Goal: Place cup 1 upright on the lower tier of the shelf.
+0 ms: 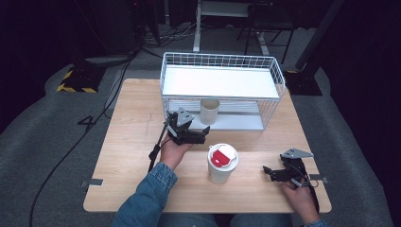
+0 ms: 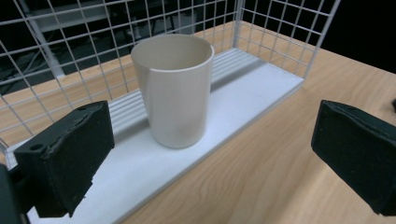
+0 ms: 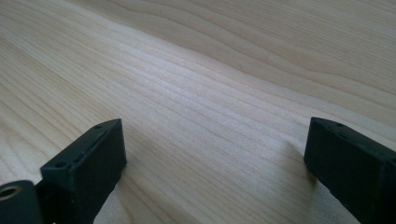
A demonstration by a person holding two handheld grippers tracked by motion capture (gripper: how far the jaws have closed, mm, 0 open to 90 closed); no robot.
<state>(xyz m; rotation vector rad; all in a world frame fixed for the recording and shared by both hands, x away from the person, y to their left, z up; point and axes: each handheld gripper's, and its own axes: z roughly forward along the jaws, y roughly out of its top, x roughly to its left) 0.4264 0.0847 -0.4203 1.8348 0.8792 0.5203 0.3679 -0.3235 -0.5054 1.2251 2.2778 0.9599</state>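
The wooden table (image 1: 132, 142) carries a white wire rack (image 1: 222, 90) along its far edge, with open wood across the near half. On the rack's lower shelf (image 2: 224, 116), near its front lip, a beige cup (image 2: 173, 88) stands upright, mouth up, empty. A white lidded cup (image 1: 222, 163) with a red tab stands mid-table toward the near edge. The left gripper (image 1: 201, 135) faces the beige cup, jaws wide apart, holding nothing. The right gripper (image 1: 270, 172) lies low by the near right corner, jaws spread, empty.

Matt smooth cup (image 2: 175, 91), white wire rack (image 1: 222, 90), wood table (image 1: 137, 142)
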